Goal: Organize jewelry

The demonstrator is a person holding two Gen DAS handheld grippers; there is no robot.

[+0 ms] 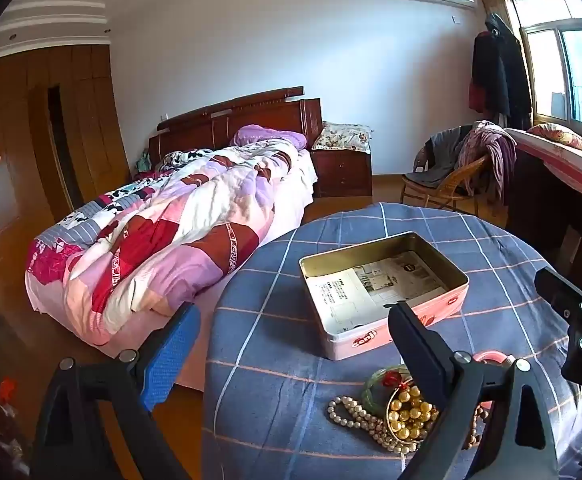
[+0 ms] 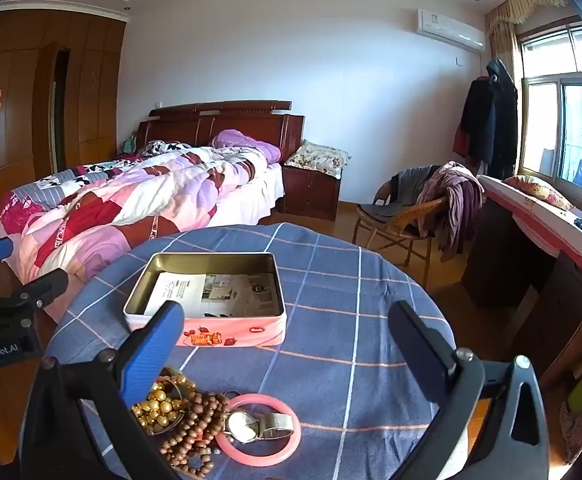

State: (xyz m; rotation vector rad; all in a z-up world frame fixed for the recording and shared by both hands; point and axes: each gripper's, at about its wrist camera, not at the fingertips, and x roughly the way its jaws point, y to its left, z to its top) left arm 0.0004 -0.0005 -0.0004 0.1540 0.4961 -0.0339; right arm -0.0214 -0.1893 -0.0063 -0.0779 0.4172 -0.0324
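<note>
Jewelry sits in a loose heap at the near edge of the round table (image 2: 331, 280), which has a blue checked cloth over it, and nothing has gone into the tin so far. In the right wrist view the heap is a pink bangle (image 2: 257, 430) with a wristwatch (image 2: 247, 426) lying across it, a string of brown wooden beads (image 2: 195, 420) touching the bangle's left side, and a cluster of gold beads (image 2: 159, 408) just left of that. The left wrist view adds a white pearl necklace (image 1: 355, 410) curled beside the gold beads, plus a green bangle (image 1: 375, 384) with something red on it right behind them. Further back on the cloth, well apart from the pile, is an open pink tin box (image 2: 211, 292) with printed paper lining the bottom. The right gripper (image 2: 287, 328) hangs over the table with its fingers spread wide, nothing between them, blue pad above the gold beads. The left gripper (image 1: 295, 344) is also spread wide and empty, its black finger above the heap and its blue one out past the table edge toward the bed (image 1: 163, 220). Behind all that there's a wicker chair (image 2: 403, 220) draped with clothes, a nightstand (image 2: 311, 192) with a floral pillow on it, and a window (image 2: 563, 128) on the right.
</note>
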